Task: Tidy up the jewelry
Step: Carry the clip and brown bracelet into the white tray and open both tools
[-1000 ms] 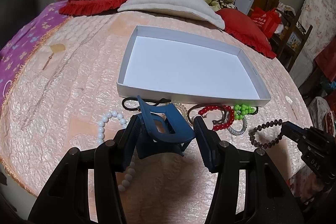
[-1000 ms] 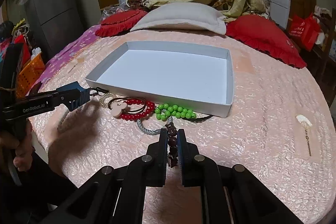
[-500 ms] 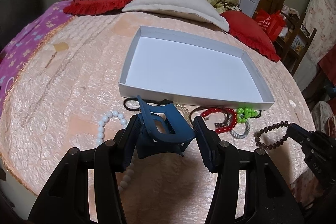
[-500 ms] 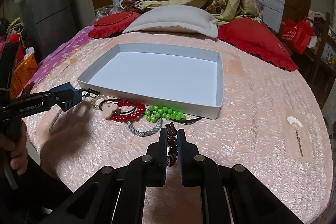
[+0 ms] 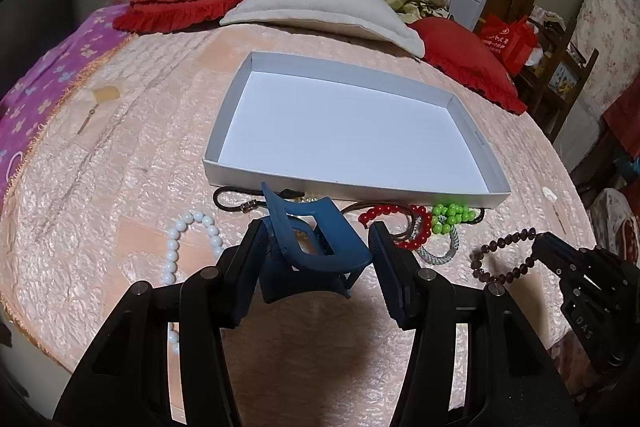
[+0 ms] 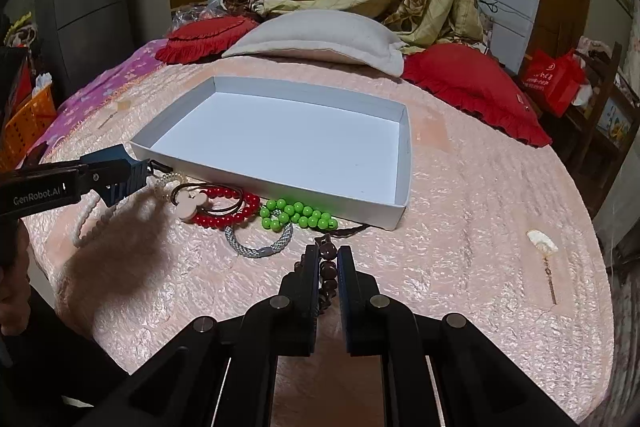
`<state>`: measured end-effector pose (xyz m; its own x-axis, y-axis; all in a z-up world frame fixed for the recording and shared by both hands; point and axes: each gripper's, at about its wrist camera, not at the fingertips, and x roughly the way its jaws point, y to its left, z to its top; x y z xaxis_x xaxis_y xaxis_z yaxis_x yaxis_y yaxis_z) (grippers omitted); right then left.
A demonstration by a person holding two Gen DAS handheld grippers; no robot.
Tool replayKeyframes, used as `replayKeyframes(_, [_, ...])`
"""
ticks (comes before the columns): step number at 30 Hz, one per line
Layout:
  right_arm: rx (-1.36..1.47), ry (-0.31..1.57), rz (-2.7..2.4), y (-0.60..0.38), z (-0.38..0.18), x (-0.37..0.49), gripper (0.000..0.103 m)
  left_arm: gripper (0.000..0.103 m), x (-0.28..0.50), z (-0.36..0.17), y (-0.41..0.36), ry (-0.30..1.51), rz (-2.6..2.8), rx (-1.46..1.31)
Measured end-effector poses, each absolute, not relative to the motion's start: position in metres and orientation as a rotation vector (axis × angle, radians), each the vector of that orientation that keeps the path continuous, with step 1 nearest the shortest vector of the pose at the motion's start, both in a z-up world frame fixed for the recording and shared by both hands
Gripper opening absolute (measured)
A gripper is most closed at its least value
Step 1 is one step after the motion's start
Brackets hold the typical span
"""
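Observation:
My left gripper [image 5: 318,231] is shut on a blue hair claw clip [image 5: 320,251], held just above the pink bedspread in front of the white tray [image 5: 476,143]. My right gripper [image 6: 329,254] is shut on a dark brown bead bracelet [image 6: 329,269]. In the left wrist view that bracelet [image 5: 504,247] loops out leftward from the right gripper [image 5: 554,255]. The tray [image 6: 404,163] holds nothing. The left gripper [image 6: 120,179] shows at the left of the right wrist view.
Along the tray's near wall lie a white pearl bracelet [image 5: 176,247], a black hair tie [image 5: 236,203], a red bead bracelet [image 6: 224,219], green beads [image 6: 296,217], a silver braided bracelet [image 6: 260,243] and a pink mouse-shaped charm [image 6: 186,205]. Red cushions and a pillow lie behind.
The right wrist view has swung slightly, so the tray and the beads sit further left in it. Both grips are unchanged, and the left gripper with the clip has barely shifted.

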<state>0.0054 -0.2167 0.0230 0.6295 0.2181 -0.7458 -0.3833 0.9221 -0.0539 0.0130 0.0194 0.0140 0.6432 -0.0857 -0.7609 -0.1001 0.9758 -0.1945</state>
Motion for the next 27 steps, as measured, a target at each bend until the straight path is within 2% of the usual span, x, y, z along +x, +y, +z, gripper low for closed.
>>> replayKeyframes(9, [-0.215, 0.819, 0.347, -0.215, 0.024, 0.005, 0.008, 0.052, 0.017, 0.013, 0.010, 0.877, -0.003, -0.214])
replayKeyframes(19, [-0.195, 0.822, 0.357, -0.209, 0.025, 0.009, 0.008, 0.052, 0.068, 0.050, 0.043, 0.827, 0.011, -0.156])
replayKeyframes(27, [-0.030, 0.731, 0.385, -0.214, 0.060, 0.041, 0.008, 0.052, 0.110, 0.019, 0.069, 0.882, 0.018, -0.220])
